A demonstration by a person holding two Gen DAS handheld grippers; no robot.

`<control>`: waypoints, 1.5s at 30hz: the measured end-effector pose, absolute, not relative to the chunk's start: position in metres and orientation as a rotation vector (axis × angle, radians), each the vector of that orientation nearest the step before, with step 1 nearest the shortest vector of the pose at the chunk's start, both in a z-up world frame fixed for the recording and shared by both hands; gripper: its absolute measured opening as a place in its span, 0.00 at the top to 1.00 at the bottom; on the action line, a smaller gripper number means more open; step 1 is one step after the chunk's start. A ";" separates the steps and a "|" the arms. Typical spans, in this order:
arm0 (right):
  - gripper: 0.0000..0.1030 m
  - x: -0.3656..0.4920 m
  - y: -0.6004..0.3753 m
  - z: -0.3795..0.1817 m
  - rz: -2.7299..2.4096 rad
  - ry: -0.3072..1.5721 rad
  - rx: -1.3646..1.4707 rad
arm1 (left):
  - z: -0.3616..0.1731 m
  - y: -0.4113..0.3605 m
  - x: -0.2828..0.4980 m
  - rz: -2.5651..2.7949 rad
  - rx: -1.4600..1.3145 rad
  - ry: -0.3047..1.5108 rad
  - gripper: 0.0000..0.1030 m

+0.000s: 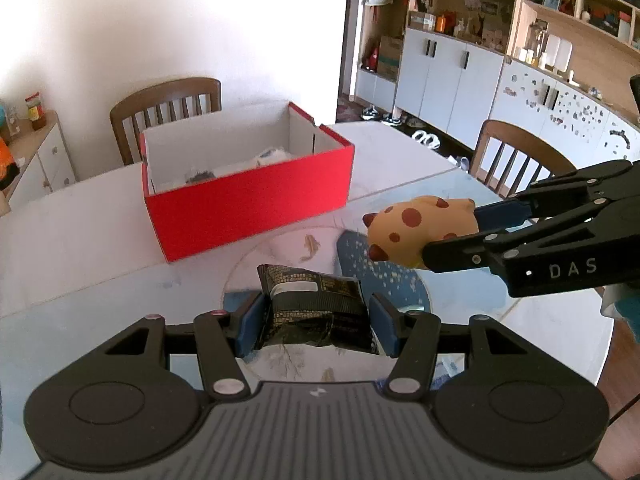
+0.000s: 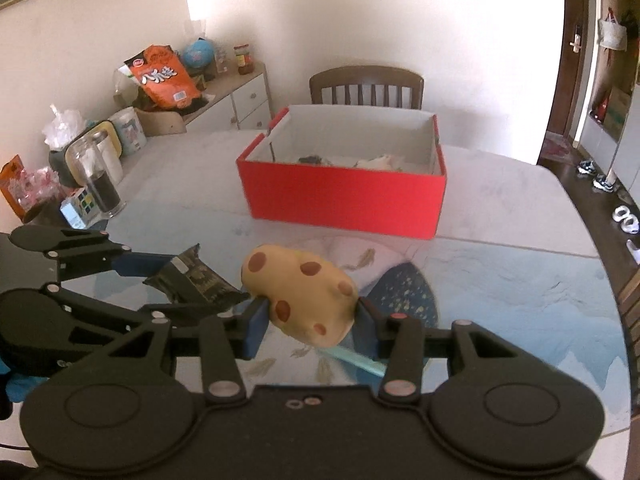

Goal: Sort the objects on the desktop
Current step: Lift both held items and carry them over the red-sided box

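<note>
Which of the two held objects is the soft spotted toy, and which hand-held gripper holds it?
The yellow toy with brown spots, clamped in the right hand-held gripper. The left hand-held gripper holds a dark foil packet instead.

Black crinkled snack packet (image 1: 314, 308) with fine print, clamped on both sides between blue pads, held off the table, lying roughly flat. Yellow soft toy (image 1: 420, 236) with red-brown spots and small horn-like nubs, pinched at its rear end, also off the table, just right of the packet. Red shoebox (image 1: 248, 196), open top, white inside, sits on the far side of the table, already holding a few items, too blurred to identify.
</note>
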State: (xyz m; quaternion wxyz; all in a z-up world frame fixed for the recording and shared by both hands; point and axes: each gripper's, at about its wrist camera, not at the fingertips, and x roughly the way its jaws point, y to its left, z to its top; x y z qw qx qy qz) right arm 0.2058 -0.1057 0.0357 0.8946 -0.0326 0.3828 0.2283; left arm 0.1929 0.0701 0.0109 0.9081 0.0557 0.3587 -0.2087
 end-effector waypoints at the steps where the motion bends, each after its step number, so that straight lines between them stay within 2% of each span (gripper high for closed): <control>1: 0.55 0.208 -0.107 0.037 0.471 0.792 -0.066 | 0.012 0.070 0.195 -0.430 0.116 0.737 0.45; 18: 0.55 0.246 -0.122 0.068 0.429 0.745 -0.044 | 0.053 0.072 0.240 -0.408 0.098 0.673 0.45; 45: 0.55 0.316 -0.113 0.086 0.375 0.712 -0.017 | 0.083 0.087 0.325 -0.403 0.060 0.643 0.45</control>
